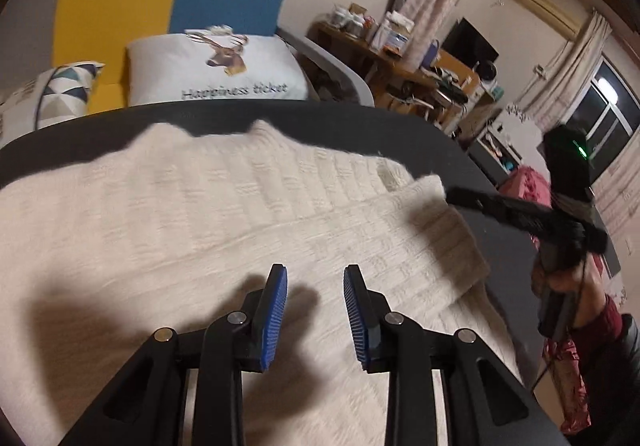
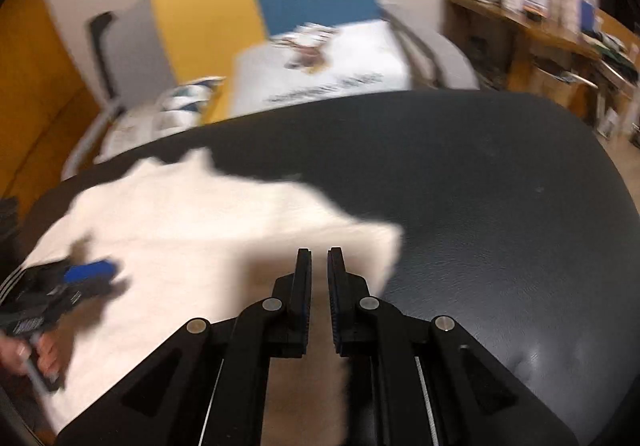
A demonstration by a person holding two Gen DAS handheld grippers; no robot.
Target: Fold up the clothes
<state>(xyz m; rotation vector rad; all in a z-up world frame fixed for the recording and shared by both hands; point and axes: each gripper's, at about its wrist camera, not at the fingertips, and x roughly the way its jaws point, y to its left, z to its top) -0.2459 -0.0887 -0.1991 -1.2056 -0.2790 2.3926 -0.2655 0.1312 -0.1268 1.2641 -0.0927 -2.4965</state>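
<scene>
The dark desk (image 2: 480, 174) carries a cream knit garment (image 1: 208, 214), spread flat over its left part. Over the cloth hangs the left claw (image 1: 315, 278), jaws apart and empty. The right claw (image 2: 319, 262) (view blurred) sits at the garment's right edge, jaws nearly together; whether it pinches cloth I cannot tell.

A cream ribbed knit garment (image 1: 224, 214) lies on a black table (image 2: 480, 166); the gripper pads (image 1: 276, 318) look blue.
</scene>
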